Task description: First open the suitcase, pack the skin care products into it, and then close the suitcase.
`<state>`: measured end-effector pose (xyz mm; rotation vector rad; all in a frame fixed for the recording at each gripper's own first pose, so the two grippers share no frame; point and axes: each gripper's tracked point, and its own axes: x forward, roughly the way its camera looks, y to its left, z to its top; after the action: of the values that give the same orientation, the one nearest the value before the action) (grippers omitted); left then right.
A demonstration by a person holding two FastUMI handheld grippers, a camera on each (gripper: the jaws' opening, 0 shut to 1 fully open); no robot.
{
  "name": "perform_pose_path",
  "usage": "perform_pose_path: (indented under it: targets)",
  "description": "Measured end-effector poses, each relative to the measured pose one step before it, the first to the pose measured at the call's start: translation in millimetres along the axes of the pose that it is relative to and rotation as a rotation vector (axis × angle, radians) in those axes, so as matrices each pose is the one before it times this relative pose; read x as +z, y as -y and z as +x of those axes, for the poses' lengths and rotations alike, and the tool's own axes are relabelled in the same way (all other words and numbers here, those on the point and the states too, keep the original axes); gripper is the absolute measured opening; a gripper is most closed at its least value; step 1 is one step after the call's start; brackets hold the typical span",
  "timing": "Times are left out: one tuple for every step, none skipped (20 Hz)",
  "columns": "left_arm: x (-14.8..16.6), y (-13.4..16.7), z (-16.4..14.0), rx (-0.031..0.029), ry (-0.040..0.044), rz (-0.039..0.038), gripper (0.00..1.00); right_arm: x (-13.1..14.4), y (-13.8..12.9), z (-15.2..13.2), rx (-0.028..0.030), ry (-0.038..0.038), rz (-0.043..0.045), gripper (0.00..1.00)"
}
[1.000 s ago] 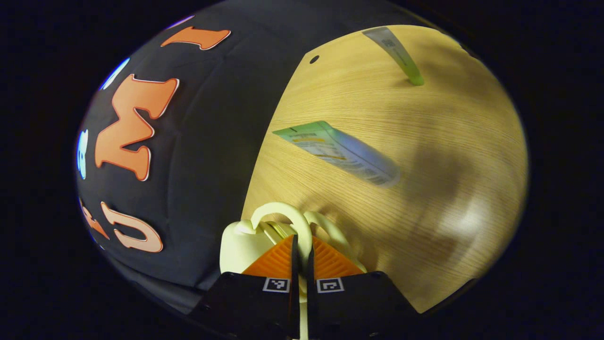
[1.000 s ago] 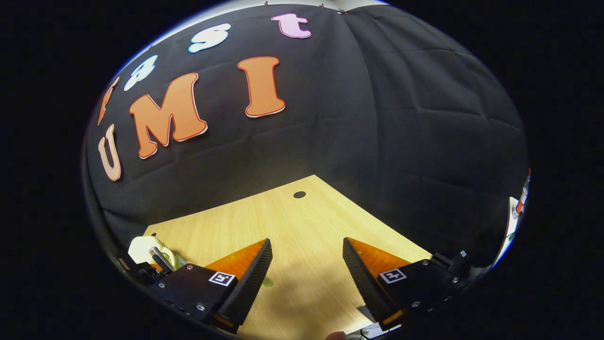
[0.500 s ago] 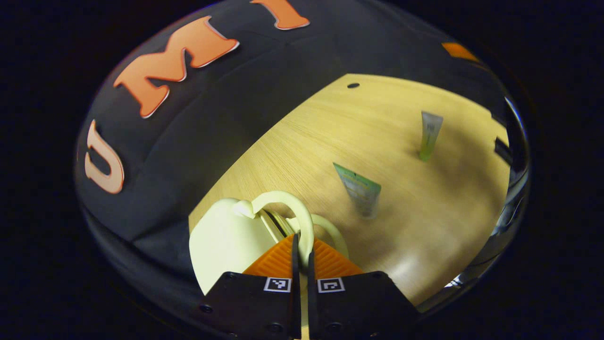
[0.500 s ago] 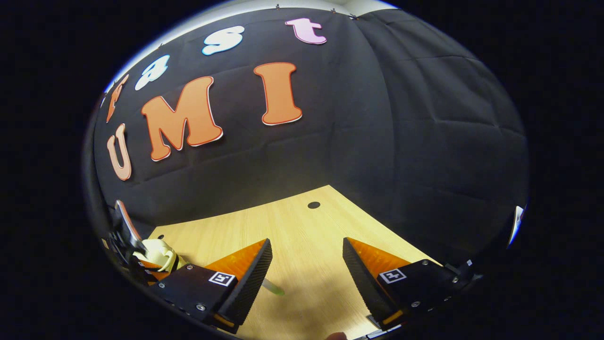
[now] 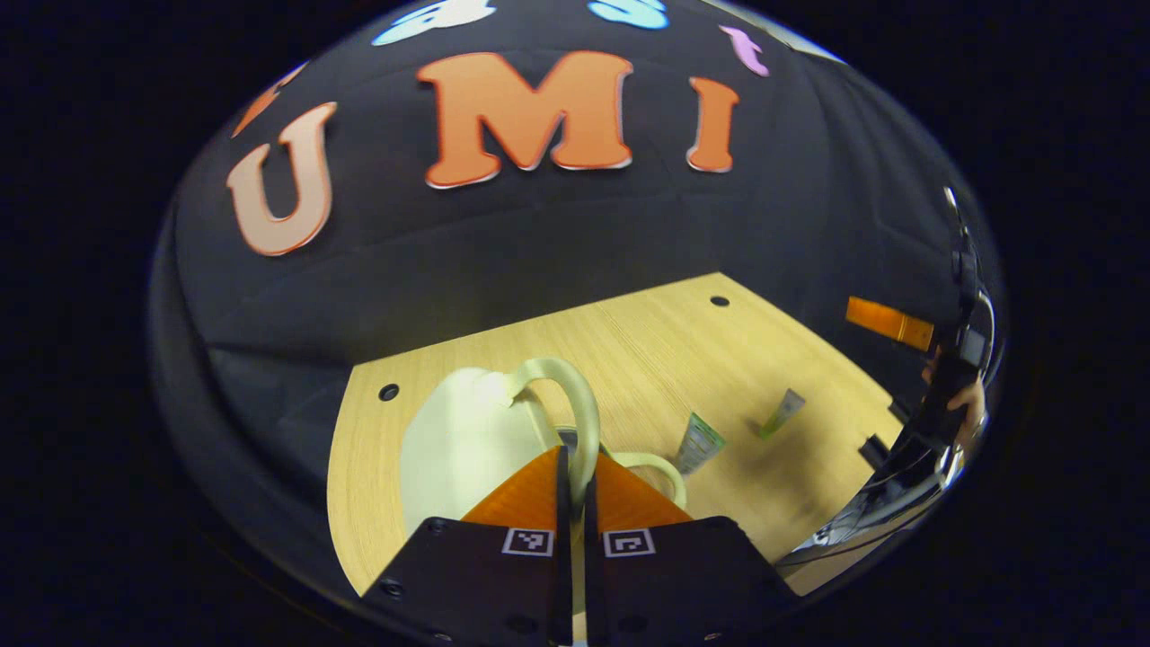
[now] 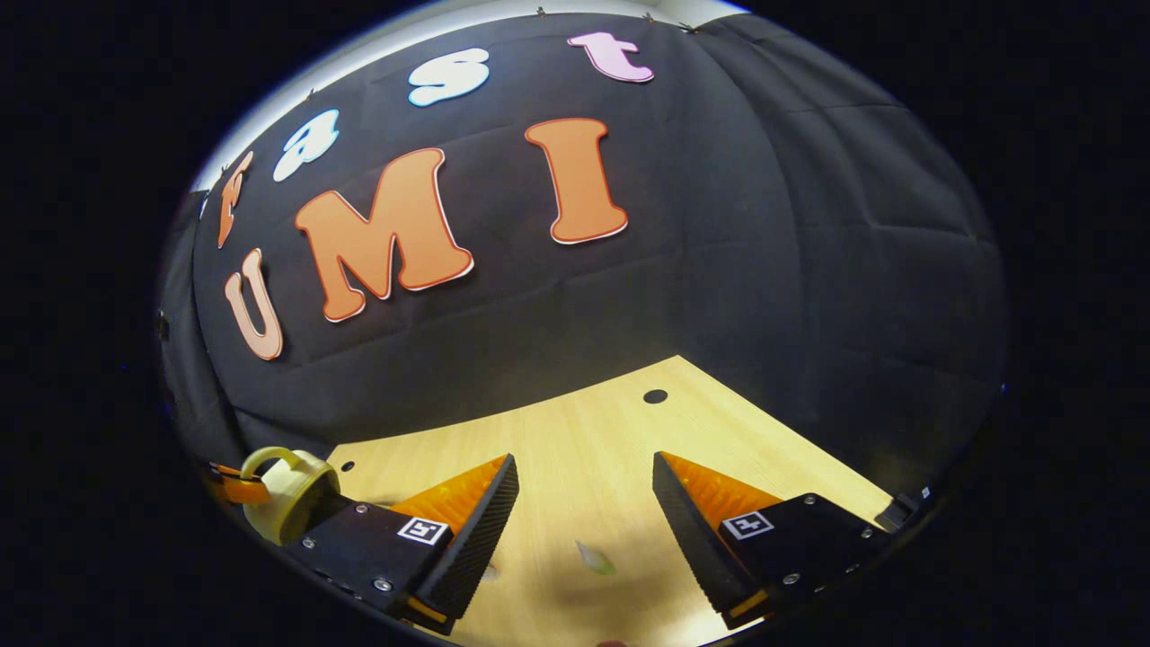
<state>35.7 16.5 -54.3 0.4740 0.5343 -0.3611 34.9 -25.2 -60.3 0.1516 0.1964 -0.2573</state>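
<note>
Pinching the upper handle (image 5: 559,382) of the case (image 5: 454,445) with the left gripper (image 5: 575,458), both fingers pressed flat on the loop with barely a slit between them. Shows, in the left gripper view, the pale case just ahead of the fingers, near the left edge of the table (image 5: 629,341) and beside a hole (image 5: 389,392) at its far left corner. Cannot tell whether resting on the wood or hanging clear of it. Shows a second handle (image 5: 660,467) curling out low to the right of the fingers. Shows two tubes lying on the table right of the case: a green tube (image 5: 699,442) just beside the second handle, and a smaller tube (image 5: 782,412) near it toward the right edge, the two apart. Catches the right gripper (image 5: 894,325) past the table's right edge, one finger jutting leftward, with a hand (image 5: 966,409) around its body.

Holds the right gripper (image 6: 584,490) wide open in the right gripper view, fingers well apart over the table (image 6: 575,431), gripping nothing. Shows a blurred tube (image 6: 595,557) on the wood between the fingers, touched by neither. Shows the case (image 6: 292,499) at the table's left edge, handle (image 6: 269,454) up, with a finger (image 6: 235,492) of the left gripper on it. Shows another hole (image 6: 655,396) toward the far right corner.
</note>
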Motion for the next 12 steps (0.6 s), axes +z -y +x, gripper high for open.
perform_pose_path:
  targets:
    - [7.79,-14.65,-11.84,0.00199,0.02244,-0.04461,0.06,1.24,-7.28,-1.47,-0.00143,0.00123,-0.00267,0.95]
    - [8.02,-14.90,-10.64,-0.00019,0.02327,-0.05161,0.06,0.96,-8.37,-2.23,-0.00284,0.00102,-0.00032,0.95]
    - [6.41,-14.76,-8.96,-0.00008,0.01344,-0.05129,0.06,2.73,-9.86,-3.66,-0.00289,0.00632,0.00065,0.95]
    - [-11.24,-12.65,2.35,0.00355,0.01238,-0.03783,0.06,3.17,-9.62,-3.91,-0.00567,0.01161,-0.00049,0.95]
    - [3.06,-15.82,-5.90,0.00195,0.01257,-0.01915,0.05,2.85,-11.22,-4.78,-0.00150,0.01483,-0.00452,0.95]
    - [-0.53,-23.22,-6.37,0.00484,0.00737,-0.00773,0.05,1.77,-11.60,-5.01,-0.00427,0.01094,-0.00691,0.95]
    - [-4.63,-27.90,-7.26,0.00123,0.00543,-0.00892,0.05,0.39,-11.45,-6.41,-0.00409,0.00979,-0.00784,0.95]
    - [-1.80,-29.77,-7.41,-0.01019,0.00408,-0.02724,0.05,1.08,-11.26,-6.26,-0.00552,0.00998,-0.00722,0.95]
    - [-0.48,-18.84,-1.71,-0.01799,0.00873,-0.04925,0.05,1.85,-11.50,-7.39,-0.00708,0.01317,-0.00388,0.95]
    - [-0.73,-20.08,-4.01,-0.01954,0.00457,-0.06669,0.05,1.95,-10.58,-7.19,-0.00597,0.01440,-0.00265,0.95]
    - [-0.85,-20.12,2.78,-0.00566,0.00890,-0.05860,0.05,1.36,-10.38,-6.58,-0.00414,0.01872,-0.00278,0.95]
    - [-1.60,-26.06,-5.49,0.00728,0.00612,-0.04865,0.05,1.30,-10.52,-6.40,-0.00314,0.01809,-0.00215,0.95]
